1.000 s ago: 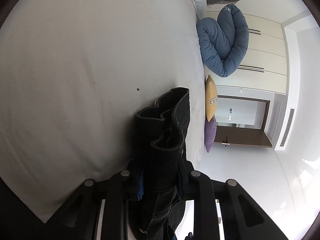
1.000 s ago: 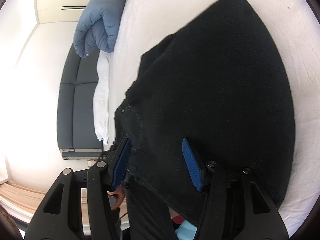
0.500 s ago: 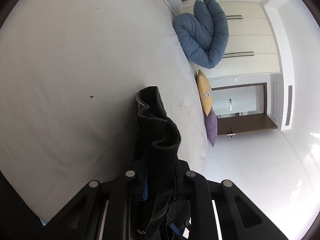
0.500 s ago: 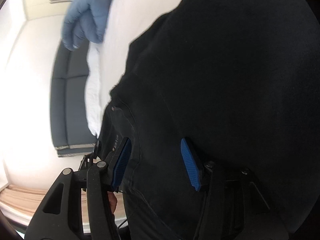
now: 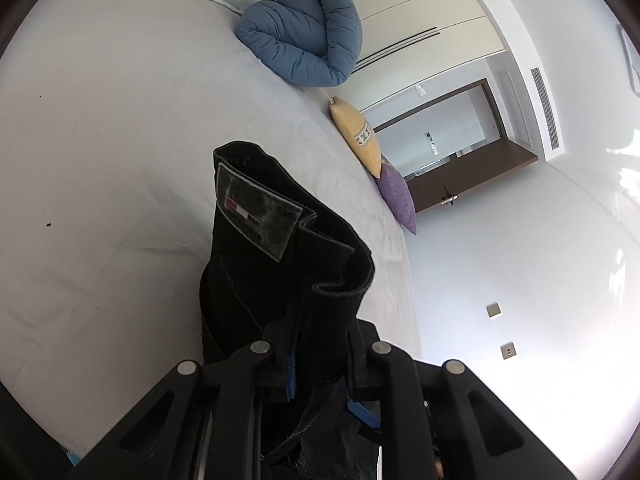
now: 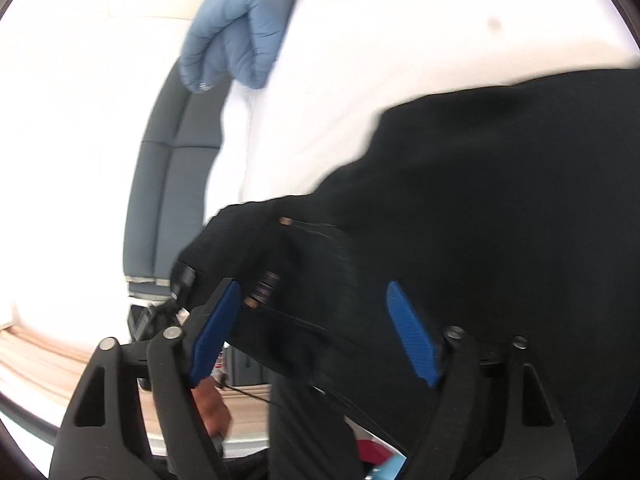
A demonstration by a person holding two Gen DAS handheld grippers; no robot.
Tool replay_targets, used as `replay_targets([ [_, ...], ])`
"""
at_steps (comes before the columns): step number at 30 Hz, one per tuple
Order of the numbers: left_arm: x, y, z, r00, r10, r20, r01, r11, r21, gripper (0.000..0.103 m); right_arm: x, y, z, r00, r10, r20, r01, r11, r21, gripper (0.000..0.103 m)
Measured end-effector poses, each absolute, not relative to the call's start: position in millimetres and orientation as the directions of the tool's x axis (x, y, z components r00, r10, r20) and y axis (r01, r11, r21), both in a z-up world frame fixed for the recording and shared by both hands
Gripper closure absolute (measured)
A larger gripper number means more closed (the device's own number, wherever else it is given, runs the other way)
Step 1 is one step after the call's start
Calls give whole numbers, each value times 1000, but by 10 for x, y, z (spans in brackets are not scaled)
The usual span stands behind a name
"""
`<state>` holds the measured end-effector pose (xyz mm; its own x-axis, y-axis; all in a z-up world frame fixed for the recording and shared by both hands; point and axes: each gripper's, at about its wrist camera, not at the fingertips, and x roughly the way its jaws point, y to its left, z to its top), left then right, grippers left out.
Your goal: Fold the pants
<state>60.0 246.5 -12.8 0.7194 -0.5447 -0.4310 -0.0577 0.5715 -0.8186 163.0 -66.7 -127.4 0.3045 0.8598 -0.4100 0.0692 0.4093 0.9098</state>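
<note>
Black pants (image 5: 280, 272) held up off the white bed (image 5: 120, 140); bunched waistband sticks up above the left gripper (image 5: 320, 372), grey brand label (image 5: 258, 210) with red/white/dark flag facing the camera. Left jaws clamped on the waistband fabric, blue pads only just showing at either side of it.

Right wrist view: rest of the pants (image 6: 460, 240) spreads across the right half of the frame over the bed (image 6: 400, 40), motion-blurred. Rivets and stitching of a pocket area sit near the right gripper (image 6: 316, 332). Right jaws spread wide, blue pads (image 6: 412, 340) well apart, dark cloth behind the gap; no grip visible.

Relative to the bed: folded blue duvet (image 5: 304, 32) on its far edge, yellow pillow (image 5: 358, 140) and purple pillow (image 5: 396, 196) leaning at the edge next to it. Grey headboard (image 6: 164, 184) at the bed's end in the right view. White wardrobe doors (image 5: 420, 8) and a dark-framed doorway (image 5: 460, 148) beyond the bed.
</note>
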Motion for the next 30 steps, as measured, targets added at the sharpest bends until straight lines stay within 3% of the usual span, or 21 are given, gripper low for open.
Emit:
replay_targets([
  [6,580,2351,-21,706,-558,-437,-22,599,-800,86,1939,-417,-1744,252,888,-384,179,347,921,27],
  [16,638,1826,269,663,-604,-444,122,672,-731,86,1856,-119,-1631,257,815,-519,113,508,854,34],
  [20,615,1495,389,627,-629,-459,202,701,-684,86,1796,0,-1616,268,804,-531,80,531,844,34],
  [25,559,1194,451,591,-643,-487,258,722,-642,86,1760,-441,-1526,310,866,-392,176,353,919,31],
  [29,492,855,400,542,-659,-522,319,736,-597,86,1560,-1063,-1246,408,892,-196,122,160,980,31],
  [30,479,757,382,530,-661,-532,333,739,-586,86,1521,-1128,-1147,408,893,-191,95,166,981,31],
])
